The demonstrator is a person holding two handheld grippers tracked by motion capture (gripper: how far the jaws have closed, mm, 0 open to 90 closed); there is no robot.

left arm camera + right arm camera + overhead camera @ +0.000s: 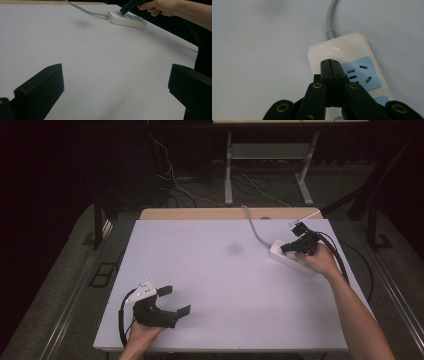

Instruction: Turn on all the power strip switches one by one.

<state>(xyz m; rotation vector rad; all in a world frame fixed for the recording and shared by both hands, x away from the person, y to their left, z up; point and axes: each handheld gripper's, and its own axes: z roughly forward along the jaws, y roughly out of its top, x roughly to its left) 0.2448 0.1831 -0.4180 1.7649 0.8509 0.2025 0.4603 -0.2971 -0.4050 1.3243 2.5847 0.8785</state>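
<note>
The power strip [342, 60] lies at two o'clock; your right gripper [333, 65], jaws pressed together empty, hides its near sockets. Your left gripper [177, 300] gapes wide, empty.

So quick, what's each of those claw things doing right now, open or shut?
Left gripper: open, holding nothing, above the table.
Right gripper: shut, empty, tips over the power strip.

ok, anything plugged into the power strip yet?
No. In the right gripper view the power strip shows bare blue sockets, and the right gripper rests shut over its end, holding nothing.
</note>
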